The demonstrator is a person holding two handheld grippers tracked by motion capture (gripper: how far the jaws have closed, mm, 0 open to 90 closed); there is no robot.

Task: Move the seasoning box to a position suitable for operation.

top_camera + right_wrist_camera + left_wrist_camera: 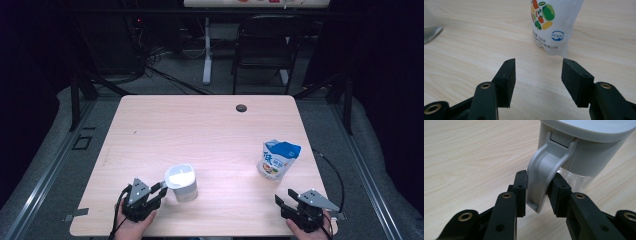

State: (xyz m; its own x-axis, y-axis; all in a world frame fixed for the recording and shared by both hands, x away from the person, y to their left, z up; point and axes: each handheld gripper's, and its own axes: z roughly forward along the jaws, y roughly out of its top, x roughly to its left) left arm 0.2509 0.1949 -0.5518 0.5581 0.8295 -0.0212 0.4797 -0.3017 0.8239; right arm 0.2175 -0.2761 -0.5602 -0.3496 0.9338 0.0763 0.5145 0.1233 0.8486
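A clear jug [181, 182] with a grey lid stands near the table's front edge, left of centre. My left gripper [161, 189] reaches it from the left. In the left gripper view the grey handle [541, 175] sits between the two black pads, and my left gripper [537, 192] is shut on it. A white and blue snack pouch [277, 160] stands upright at the right. My right gripper [282, 200] rests near the front right corner, short of the pouch [554, 25]. My right gripper [538, 75] stands open over bare wood, with nothing between its pads.
The wooden table [200, 130] has a dark cable hole [241, 108] near its far edge. A black chair [265, 45] and a white desk leg [207, 50] stand beyond it. The jug's glass base [430, 27] is at the left edge of the right gripper view.
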